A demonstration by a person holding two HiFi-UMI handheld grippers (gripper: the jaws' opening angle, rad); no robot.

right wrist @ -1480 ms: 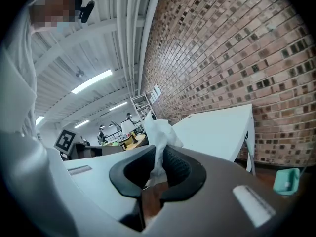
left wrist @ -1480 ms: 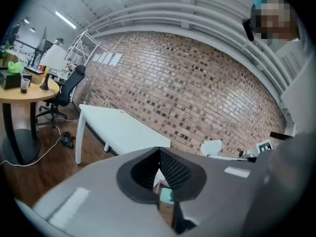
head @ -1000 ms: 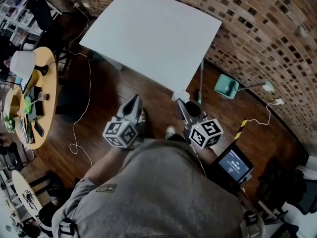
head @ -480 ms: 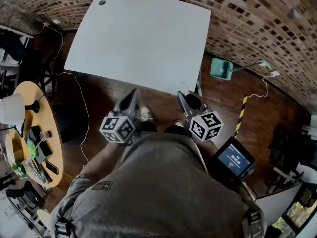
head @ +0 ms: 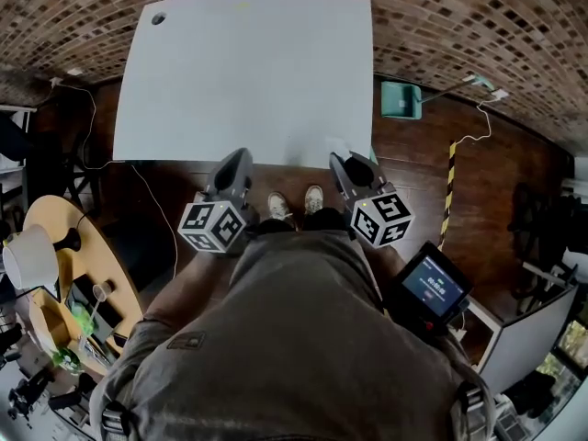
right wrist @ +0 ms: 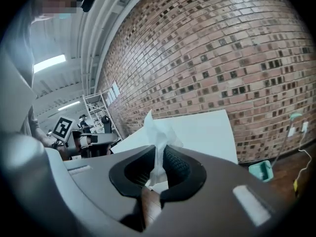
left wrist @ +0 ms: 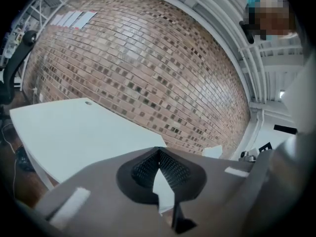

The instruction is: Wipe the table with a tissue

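The white table (head: 248, 72) stands against the brick wall, and its near edge runs just ahead of both grippers. In the head view my right gripper (head: 344, 162) is held at that edge, shut on a white tissue (head: 336, 145). The right gripper view shows the tissue (right wrist: 158, 132) pinched between the jaws and sticking up above them, with the table (right wrist: 202, 132) beyond. My left gripper (head: 233, 160) hovers at the same edge further left. In the left gripper view the left gripper (left wrist: 158, 152) is shut with nothing in it, above the table (left wrist: 74, 132).
A teal dustpan (head: 401, 99) stands on the wooden floor right of the table. A round wooden table (head: 55, 283) with a lamp and clutter is at the left. A device with a lit screen (head: 430, 288) sits at my right. Cables trail over the floor (head: 138, 191).
The head view has swung so the table now lies square in front and nearer. Both grippers stay side by side, now at the table's near edge. The tissue is still held.
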